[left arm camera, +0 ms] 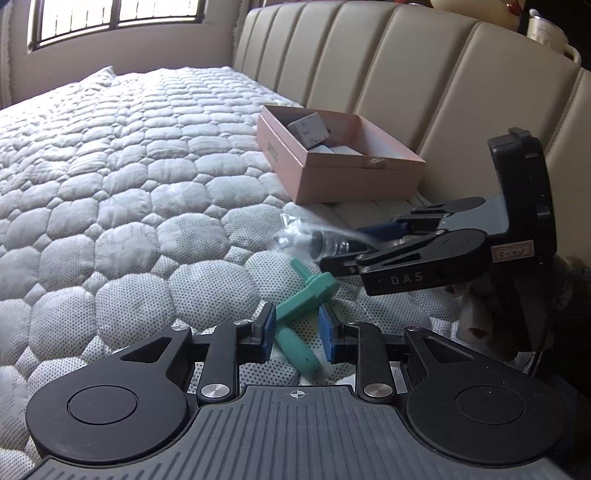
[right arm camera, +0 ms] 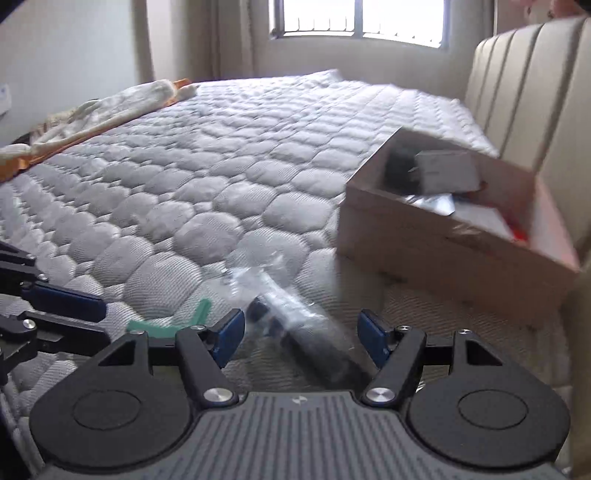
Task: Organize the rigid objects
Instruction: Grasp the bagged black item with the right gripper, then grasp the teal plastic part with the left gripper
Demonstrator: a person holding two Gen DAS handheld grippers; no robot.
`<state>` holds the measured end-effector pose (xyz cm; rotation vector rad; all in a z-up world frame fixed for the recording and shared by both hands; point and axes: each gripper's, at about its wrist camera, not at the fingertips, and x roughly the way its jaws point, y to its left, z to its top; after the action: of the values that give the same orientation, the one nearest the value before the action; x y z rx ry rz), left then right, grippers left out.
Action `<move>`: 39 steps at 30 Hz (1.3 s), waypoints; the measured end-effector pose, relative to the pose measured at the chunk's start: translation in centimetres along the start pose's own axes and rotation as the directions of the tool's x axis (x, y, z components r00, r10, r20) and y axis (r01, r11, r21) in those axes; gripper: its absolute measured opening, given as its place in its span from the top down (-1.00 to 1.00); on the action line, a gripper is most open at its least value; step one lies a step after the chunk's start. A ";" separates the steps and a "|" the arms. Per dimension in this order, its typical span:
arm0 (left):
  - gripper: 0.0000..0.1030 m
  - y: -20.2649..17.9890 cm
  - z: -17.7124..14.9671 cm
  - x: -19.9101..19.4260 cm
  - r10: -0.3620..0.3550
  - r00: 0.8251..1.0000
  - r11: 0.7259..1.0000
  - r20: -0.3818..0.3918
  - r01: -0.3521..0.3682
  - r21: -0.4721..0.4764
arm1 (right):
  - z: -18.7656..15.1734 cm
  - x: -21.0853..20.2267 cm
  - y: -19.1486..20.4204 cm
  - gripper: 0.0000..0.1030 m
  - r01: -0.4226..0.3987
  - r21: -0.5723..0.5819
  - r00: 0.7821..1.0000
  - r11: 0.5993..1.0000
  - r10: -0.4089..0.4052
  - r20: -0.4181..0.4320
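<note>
A green T-shaped plastic piece (left arm camera: 301, 295) lies on the quilted mattress (left arm camera: 129, 192), and my left gripper (left arm camera: 297, 330) is shut on its stem with both blue pads against it. To its right, a black cylinder in a clear bag (left arm camera: 314, 240) rests on the bed. My right gripper (right arm camera: 301, 332) stands open around the bagged cylinder (right arm camera: 295, 328), with a gap at each pad. From the left wrist view the right gripper (left arm camera: 356, 249) reaches in from the right. A pink open box (left arm camera: 354, 184) holding small boxes sits by the headboard; it also shows as the box (right arm camera: 443, 254) at right.
A cream padded headboard (left arm camera: 406, 74) runs behind the box. A white mug (left arm camera: 546, 29) stands on top of it. A crumpled cream and orange cloth (right arm camera: 92, 114) lies along the bed's far left edge. A hand (left arm camera: 480, 317) holds the right gripper. Windows are behind the bed.
</note>
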<state>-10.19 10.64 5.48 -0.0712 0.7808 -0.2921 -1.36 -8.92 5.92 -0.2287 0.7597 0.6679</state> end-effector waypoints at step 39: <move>0.32 0.0 2.8 7.3 0.018 0.998 0.998 -0.060 -0.014 0.065 | -12.9 -8.2 -3.7 -0.29 0.302 0.174 0.935 0.937 -0.327 0.137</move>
<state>-3.31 8.44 2.50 0.0044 0.8311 -0.3050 -10.61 -21.06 2.33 -0.1505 0.5937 0.3168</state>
